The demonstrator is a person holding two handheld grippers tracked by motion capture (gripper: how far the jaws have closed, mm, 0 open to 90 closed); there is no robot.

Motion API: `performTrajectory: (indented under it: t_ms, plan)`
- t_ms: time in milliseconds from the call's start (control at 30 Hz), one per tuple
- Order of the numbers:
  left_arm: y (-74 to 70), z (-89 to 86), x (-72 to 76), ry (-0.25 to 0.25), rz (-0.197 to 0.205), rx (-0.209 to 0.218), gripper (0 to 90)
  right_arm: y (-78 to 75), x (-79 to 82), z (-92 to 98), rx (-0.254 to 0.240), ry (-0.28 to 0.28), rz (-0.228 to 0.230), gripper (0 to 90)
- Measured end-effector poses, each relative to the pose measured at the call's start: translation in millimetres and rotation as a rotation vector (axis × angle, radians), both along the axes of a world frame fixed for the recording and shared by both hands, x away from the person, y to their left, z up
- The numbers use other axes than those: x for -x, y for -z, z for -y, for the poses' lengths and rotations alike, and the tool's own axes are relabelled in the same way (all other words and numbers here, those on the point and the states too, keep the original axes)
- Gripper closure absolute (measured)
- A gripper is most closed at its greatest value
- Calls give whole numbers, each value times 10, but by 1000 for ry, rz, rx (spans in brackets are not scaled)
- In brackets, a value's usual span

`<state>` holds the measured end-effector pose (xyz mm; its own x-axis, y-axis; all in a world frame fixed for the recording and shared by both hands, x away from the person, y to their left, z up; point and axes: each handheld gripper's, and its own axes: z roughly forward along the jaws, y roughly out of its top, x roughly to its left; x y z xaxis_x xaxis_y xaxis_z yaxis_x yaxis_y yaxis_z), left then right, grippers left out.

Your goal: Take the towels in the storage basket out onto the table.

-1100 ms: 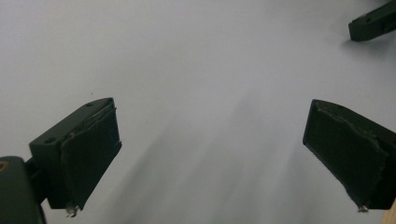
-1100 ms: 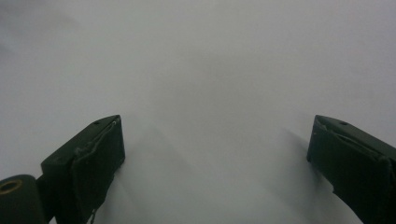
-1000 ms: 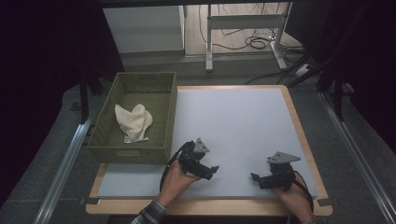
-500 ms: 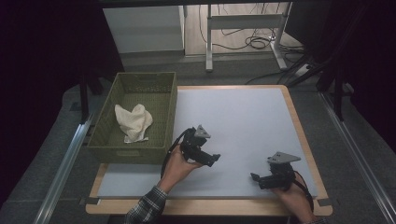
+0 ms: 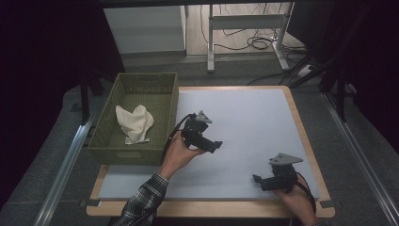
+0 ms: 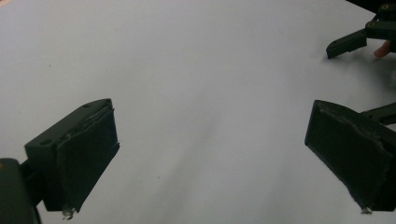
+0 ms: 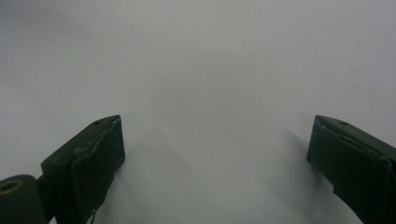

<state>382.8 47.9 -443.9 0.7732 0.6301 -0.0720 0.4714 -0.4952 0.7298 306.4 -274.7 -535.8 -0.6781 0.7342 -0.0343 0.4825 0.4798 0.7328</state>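
My left gripper (image 5: pixel 214 143) is held in a hand over the white mat (image 5: pixel 244 113), just right of the olive basket (image 5: pixel 172 110), pointing right and toward the person. In the left gripper view its jaws (image 6: pixel 210 135) stand wide open over bare mat, with the other gripper (image 6: pixel 355 39) at the top right. Near the front right corner my right gripper (image 5: pixel 259 181) rests low on the mat and points left. The right gripper view has its jaws (image 7: pixel 215 140) open with nothing between them. A crumpled white cloth (image 5: pixel 134 123) lies inside the basket.
The mat covers a wooden table whose edge (image 5: pixel 301 127) runs along the right. The basket stands at the left side, partly over the table's border. Beyond the table are a metal stand (image 5: pixel 244 21), cables on the floor and a rail (image 5: pixel 357 155) at the right.
The left hand has carried its gripper away from the front edge, farther up the mat beside the basket. The right gripper has stayed where it was.
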Motion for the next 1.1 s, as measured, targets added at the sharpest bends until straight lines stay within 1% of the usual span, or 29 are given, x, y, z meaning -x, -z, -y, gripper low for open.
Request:
performTrajectory:
  t_ms: [133,167,300,367,433,467,500,533,567,667,733,767,833,900,933,967,1000,1033,1067,1100]
  plan:
    - [-99,-33,-66,-7,14,-24,24,0,0,0,0,0,0,43]
    - [-120,-44,-85,-13,12,-24,23,0,0,0,0,0,1,43]
    - [-199,-125,-177,-38,1,-56,18,0,0,0,0,0,1,43]
    - [-230,-179,-213,-49,-3,-59,18,0,0,0,0,0,1,43]
    - [-263,-245,-243,-55,-1,-64,18,0,0,0,-1,0,0,43]
    - [-276,-276,-253,-64,1,-59,18,0,0,0,-1,0,0,43]
    - [-295,-313,-265,-68,6,-66,17,0,0,0,0,0,1,43]
    - [-326,-379,-279,-75,12,-63,18,1,0,0,-1,0,1,43]
    - [-339,-407,-283,-79,12,-58,18,1,1,0,0,0,1,43]
    - [-390,-521,-306,-101,20,-61,18,1,0,0,-1,0,1,43]
    - [-402,-549,-312,-108,21,-60,18,1,0,0,-1,0,1,43]
    - [-431,-614,-325,-119,23,-58,18,1,0,0,-1,0,0,43]
    - [-462,-687,-339,-134,27,-57,18,1,0,0,0,0,1,43]
    - [-484,-759,-355,-151,30,-65,18,1,0,0,0,0,1,43]
    - [-497,-836,-374,-173,31,-73,18,1,0,0,0,0,1,43]
    - [-497,-836,-374,-173,31,-73,18,1,0,0,0,0,1,43]
    - [-504,-921,-393,-190,31,-78,18,1,0,0,0,0,1,43]
    - [-504,-921,-393,-190,31,-78,18,1,0,0,0,0,1,43]
    - [-506,-1010,-409,-210,33,-82,18,1,0,0,0,0,1,43]
    - [-506,-1010,-409,-210,33,-82,18,1,0,0,0,0,1,43]
